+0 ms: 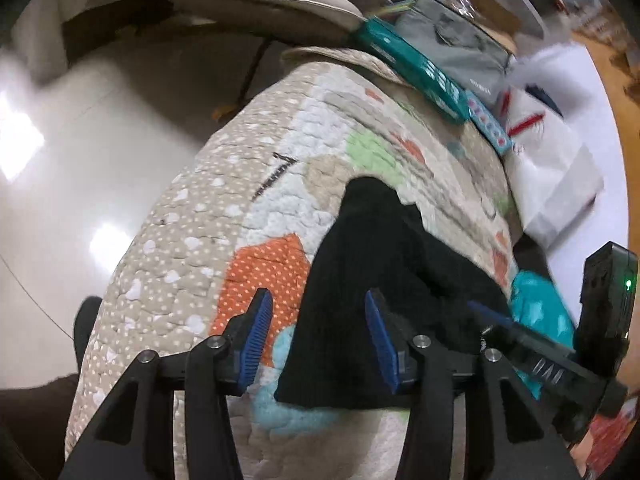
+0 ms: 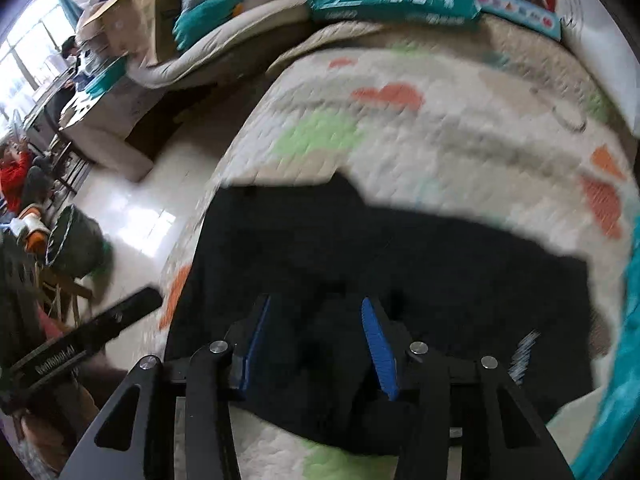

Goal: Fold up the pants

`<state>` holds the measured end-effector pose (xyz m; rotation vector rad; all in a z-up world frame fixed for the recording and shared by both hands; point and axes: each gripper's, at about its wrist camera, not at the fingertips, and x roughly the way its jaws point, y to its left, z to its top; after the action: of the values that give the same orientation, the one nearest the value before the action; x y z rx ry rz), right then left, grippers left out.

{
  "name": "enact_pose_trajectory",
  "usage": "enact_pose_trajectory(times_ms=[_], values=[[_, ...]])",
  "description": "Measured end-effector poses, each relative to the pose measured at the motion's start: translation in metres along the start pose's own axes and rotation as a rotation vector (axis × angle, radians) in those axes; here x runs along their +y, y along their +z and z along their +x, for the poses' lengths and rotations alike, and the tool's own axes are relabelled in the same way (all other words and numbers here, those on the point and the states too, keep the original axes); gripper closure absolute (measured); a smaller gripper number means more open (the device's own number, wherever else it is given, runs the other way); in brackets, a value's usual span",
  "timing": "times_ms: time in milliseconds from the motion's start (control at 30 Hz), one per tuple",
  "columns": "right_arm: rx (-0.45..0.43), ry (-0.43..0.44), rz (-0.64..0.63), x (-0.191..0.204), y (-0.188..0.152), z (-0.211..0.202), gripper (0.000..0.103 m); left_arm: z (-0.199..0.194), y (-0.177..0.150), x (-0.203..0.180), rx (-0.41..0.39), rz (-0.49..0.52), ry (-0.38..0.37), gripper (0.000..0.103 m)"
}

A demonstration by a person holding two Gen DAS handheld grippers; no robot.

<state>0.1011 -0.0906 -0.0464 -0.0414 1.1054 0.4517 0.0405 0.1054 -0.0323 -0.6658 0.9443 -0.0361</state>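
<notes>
Left wrist view shows the left gripper (image 1: 316,344) with its 2 blue pads spread wide and nothing between them; the pad on the right sits over the edge of the black pants (image 1: 380,280), but whether it touches the cloth I cannot tell. Right wrist view shows the right gripper (image 2: 316,344) just as wide, hovering low over the dark cloth with no fabric pinched in it.

Moving outward, the pants (image 2: 360,264) lie on a patchwork quilt (image 1: 192,248) of beige, orange, green and pale blue. They look like a compact dark mass, not 2 long legs laid out, with 1 narrow end reaching away from the left gripper and a wider body under the right one. The right view is blurred, so seams and layers are hard to read.

My guess is that at least 1 fold is already in, since the cloth looks bunched and short, though I cannot count layers. What seems left is another fold to halve the bundle, then smoothing the edges. With both grippers wide and near the cloth, a fresh grasp looks like the step in hand.

Farther out, a teal pack (image 1: 416,68) lies along the quilt's far edge, a teal cloth (image 1: 540,312) sits beside the pants, and pale floor (image 1: 80,152) shows at the left.
</notes>
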Motion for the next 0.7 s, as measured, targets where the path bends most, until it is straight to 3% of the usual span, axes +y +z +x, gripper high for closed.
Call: enact_pose_trajectory(times_ms=[100, 200, 233, 333, 400, 533, 633, 700], values=[[0.040, -0.079, 0.064, -0.018, -0.013, 0.021, 0.054, 0.004, -0.004, 0.004, 0.016, 0.015, 0.025, 0.056], [0.025, 0.000, 0.208, -0.053, -0.019, 0.003, 0.052, 0.005, -0.004, 0.012, 0.026, -0.002, 0.033, 0.055], [-0.024, 0.005, 0.247, -0.065, -0.021, -0.017, 0.050, 0.005, -0.004, 0.015, 0.031, -0.011, 0.026, 0.055], [-0.152, -0.092, 0.317, -0.095, -0.034, -0.067, 0.042, 0.005, -0.003, 0.014, 0.033, -0.018, 0.005, 0.054], [-0.224, -0.136, 0.448, -0.128, -0.057, -0.093, 0.037, 0.005, -0.003, 0.006, 0.032, 0.012, -0.007, 0.054], [-0.263, -0.079, 0.747, -0.189, -0.107, -0.097, 0.036, 0.000, -0.003, -0.029, 0.030, 0.124, -0.013, 0.054], [-0.248, 0.007, 0.867, -0.210, -0.120, -0.082, 0.036, -0.001, 0.002, -0.076, 0.034, 0.218, -0.049, 0.050], [-0.256, 0.047, 0.901, -0.211, -0.123, -0.073, 0.036, 0.012, 0.005, -0.119, 0.078, 0.311, -0.058, 0.047]])
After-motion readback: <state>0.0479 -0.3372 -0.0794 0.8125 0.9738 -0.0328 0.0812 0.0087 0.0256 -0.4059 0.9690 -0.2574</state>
